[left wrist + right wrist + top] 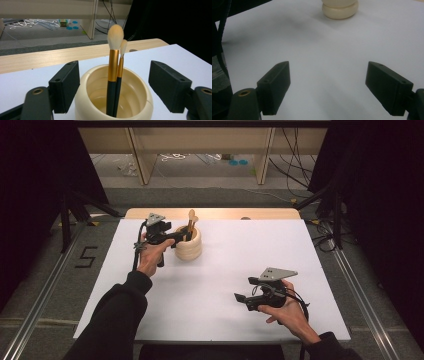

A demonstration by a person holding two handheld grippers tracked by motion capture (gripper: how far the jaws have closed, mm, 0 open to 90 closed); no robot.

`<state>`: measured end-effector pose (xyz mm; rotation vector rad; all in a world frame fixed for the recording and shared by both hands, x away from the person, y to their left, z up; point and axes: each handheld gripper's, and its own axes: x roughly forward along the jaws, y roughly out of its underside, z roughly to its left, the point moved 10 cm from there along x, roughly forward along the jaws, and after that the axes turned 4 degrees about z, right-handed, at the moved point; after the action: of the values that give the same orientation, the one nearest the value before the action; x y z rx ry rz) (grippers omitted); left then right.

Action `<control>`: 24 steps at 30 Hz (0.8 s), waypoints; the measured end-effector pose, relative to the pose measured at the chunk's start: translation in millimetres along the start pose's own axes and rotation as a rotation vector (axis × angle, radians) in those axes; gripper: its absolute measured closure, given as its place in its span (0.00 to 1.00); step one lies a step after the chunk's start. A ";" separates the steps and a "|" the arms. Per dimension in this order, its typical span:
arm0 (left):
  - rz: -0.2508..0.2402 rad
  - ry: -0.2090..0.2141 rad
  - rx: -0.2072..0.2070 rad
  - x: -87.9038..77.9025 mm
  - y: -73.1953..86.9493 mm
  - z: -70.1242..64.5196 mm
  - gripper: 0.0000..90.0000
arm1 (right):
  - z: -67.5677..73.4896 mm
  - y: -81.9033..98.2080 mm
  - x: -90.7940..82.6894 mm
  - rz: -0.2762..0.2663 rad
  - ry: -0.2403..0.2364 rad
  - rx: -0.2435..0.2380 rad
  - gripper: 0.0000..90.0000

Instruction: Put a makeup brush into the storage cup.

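Observation:
A cream, ribbed round holder [189, 249] stands on the white table top [225, 270] at the back left. Two makeup brushes [191, 222] stand in it, bristles up, with dark handles and gold ferrules. In the left gripper view the larger brush [113, 72] and the smaller brush [120, 67] lean together inside the holder [140, 100]. My left gripper [180, 236] [115, 75] is open, its jaws wide on either side of the holder's rim and holding nothing. My right gripper [241, 297] [327, 85] hovers open over bare table at the front right, with the holder [340, 10] far ahead.
A wooden strip [210, 213] edges the table's far side. Beyond it are wooden legs [140, 160], cables and small items on the floor. Dark stands [70, 215] flank the table. A floor mark shaped like a 5 [86, 256] lies to the left.

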<state>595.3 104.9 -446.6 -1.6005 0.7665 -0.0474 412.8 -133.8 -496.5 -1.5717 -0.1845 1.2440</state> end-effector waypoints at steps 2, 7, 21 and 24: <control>0.000 0.003 0.000 -1.3 0.0 -1.3 0.23 | -0.3 0.1 -0.1 -0.002 -0.001 0.000 0.23; -0.014 0.020 0.003 -8.8 -0.7 -7.8 0.20 | -0.5 0.1 -0.2 -0.003 0.001 0.003 0.23; -0.050 0.107 0.019 -46.0 8.5 -35.8 0.18 | -1.0 -2.9 -1.5 -0.022 0.006 0.010 0.23; -0.057 0.110 0.033 -52.2 12.6 -39.3 0.18 | -0.4 -3.8 -2.2 -0.026 0.001 0.016 0.22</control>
<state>531.4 96.8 -429.5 -1.5984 0.8012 -0.1897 413.9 -134.0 -492.3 -1.5517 -0.1937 1.2213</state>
